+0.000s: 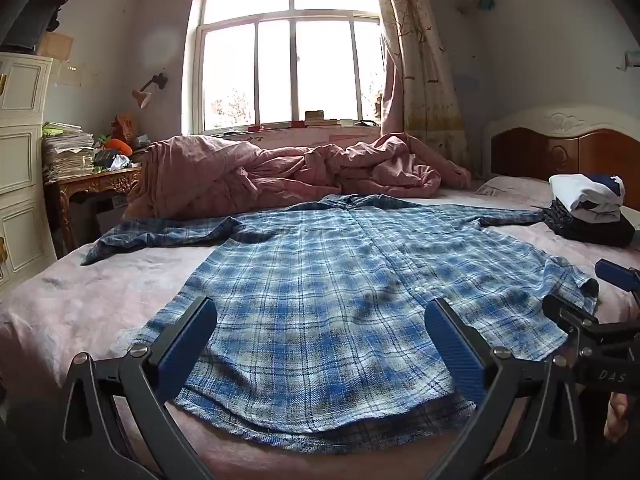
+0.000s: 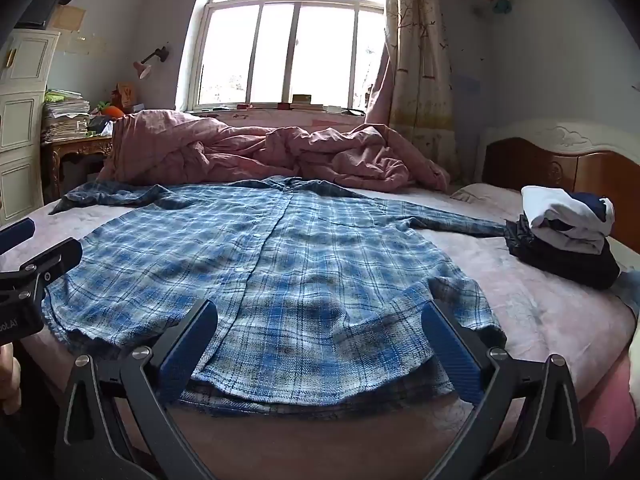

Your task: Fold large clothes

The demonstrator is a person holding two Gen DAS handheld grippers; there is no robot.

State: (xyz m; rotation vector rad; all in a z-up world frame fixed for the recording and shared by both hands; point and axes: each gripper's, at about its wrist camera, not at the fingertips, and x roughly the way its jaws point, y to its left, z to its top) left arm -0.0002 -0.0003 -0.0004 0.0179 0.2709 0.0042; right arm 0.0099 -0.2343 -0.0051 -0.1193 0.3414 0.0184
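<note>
A blue plaid shirt (image 1: 320, 288) (image 2: 272, 272) lies flat and buttoned on the pink bed sheet (image 1: 92, 304), collar toward the window, both sleeves spread out to the sides. My left gripper (image 1: 320, 344) hovers open above the shirt's near hem, left of the button line, with nothing between its blue pads (image 1: 188, 344). My right gripper (image 2: 320, 348) hovers open over the hem's right half, likewise holding nothing. Each gripper shows at the edge of the other's view.
A crumpled pink quilt (image 1: 288, 176) lies along the far side of the bed under the window. A pile of folded clothes (image 1: 588, 212) (image 2: 568, 236) sits at the right by the wooden headboard (image 1: 560, 152). A cluttered desk (image 1: 88, 176) and white cabinet (image 1: 20, 160) stand left.
</note>
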